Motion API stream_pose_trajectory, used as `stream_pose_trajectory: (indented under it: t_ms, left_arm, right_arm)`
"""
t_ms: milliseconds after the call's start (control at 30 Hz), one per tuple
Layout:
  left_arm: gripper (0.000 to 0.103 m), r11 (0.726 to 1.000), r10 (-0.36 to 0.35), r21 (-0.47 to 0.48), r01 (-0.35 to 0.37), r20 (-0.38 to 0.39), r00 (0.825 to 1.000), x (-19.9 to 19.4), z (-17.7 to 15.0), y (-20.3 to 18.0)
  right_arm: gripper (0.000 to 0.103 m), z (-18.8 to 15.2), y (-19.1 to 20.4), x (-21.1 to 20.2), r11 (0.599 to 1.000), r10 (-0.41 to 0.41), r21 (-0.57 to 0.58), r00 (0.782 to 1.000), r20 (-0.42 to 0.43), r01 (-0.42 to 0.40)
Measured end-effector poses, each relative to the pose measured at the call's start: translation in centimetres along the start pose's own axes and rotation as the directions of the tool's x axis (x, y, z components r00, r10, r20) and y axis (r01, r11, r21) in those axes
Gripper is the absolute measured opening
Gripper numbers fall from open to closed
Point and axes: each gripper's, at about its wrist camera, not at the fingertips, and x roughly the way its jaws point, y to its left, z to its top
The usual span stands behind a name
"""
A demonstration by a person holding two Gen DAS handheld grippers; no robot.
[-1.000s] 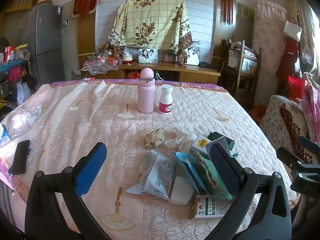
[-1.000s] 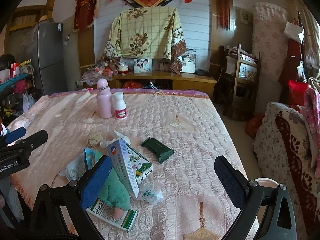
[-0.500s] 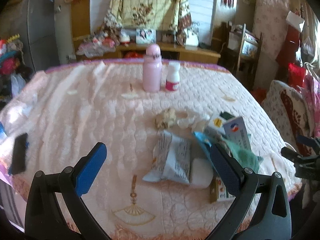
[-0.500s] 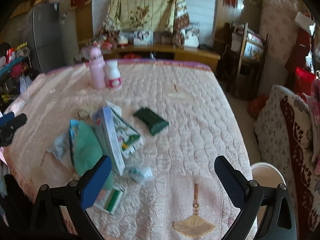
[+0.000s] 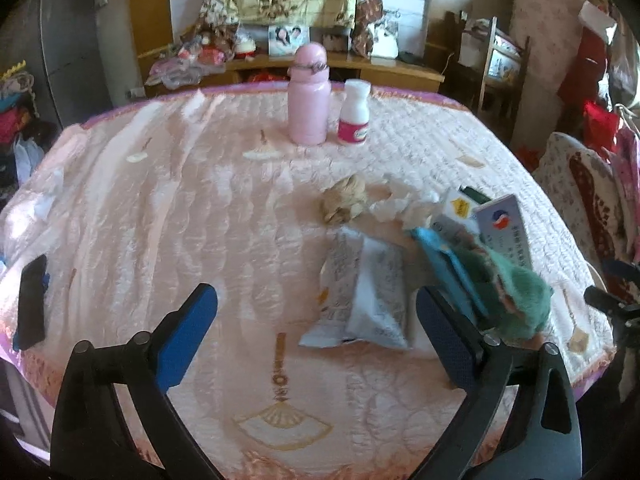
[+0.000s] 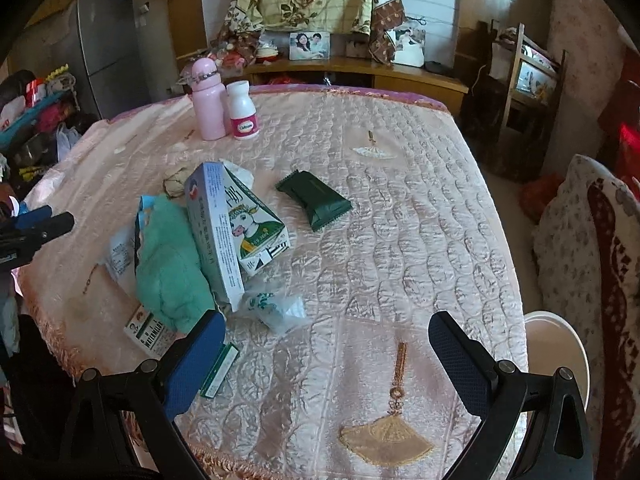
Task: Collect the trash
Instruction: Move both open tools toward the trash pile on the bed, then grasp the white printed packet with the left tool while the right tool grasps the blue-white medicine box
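Observation:
Trash lies in a heap on the pink quilted table (image 5: 160,208): a white printed wrapper (image 5: 364,292), a crumpled brown paper ball (image 5: 346,200), a white milk carton (image 6: 236,224), a teal fuzzy cloth (image 6: 168,268), a dark green packet (image 6: 314,200), a clear crinkled wrapper (image 6: 276,308) and a flat barcode box (image 6: 150,330). My left gripper (image 5: 316,340) is open above the near edge, the white wrapper just ahead between its fingers. My right gripper (image 6: 328,360) is open over bare quilt, right of the heap.
A pink bottle (image 5: 309,96) and a white pill bottle (image 5: 355,114) stand at the far side. A black phone (image 5: 31,296) lies at the left edge. A white bucket (image 6: 558,364) sits on the floor beside the table's right edge, next to a floral sofa (image 6: 592,264).
Both grippers have tilted down and moved in over the table, so the trash heap looks closer. Both stay open and nothing on the table has shifted.

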Motion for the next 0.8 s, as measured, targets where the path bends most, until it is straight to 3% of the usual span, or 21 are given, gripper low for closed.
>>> stream_pose_trajectory:
  t_ms: [133,233,333,433,800]
  left_arm:
    - [0.095,0.999,-0.039,0.022,0.040,-0.065,0.997,1.0,-0.5,0.3]
    - [0.091,0.997,-0.034,0.064,0.040,-0.095,0.995,1.9,-0.9,-0.2]
    - [0.091,0.996,-0.071,0.039,0.076,-0.129,0.989,2.9,-0.8,0.0]
    - [0.091,0.992,-0.127,-0.004,0.128,-0.148,0.981,4.2,-0.1,-0.1]
    - [0.090,0.983,-0.162,0.047,0.180,-0.262,0.951,9.3,0.7,-3.5]
  right_arm:
    - [0.087,0.3,0.3,0.3,0.999,0.039,-0.006,0.999,-0.007,-0.039]
    - [0.083,0.2,0.4,1.0,0.999,0.043,-0.004,0.999,-0.018,-0.043]
    - [0.074,0.2,0.1,1.5,0.999,0.054,0.007,0.998,-0.031,-0.054]
    - [0.074,0.6,-0.3,2.0,0.997,0.071,0.031,0.997,-0.031,-0.070]
    - [0.072,3.6,0.6,4.0,0.992,0.123,0.025,0.992,-0.028,-0.123]
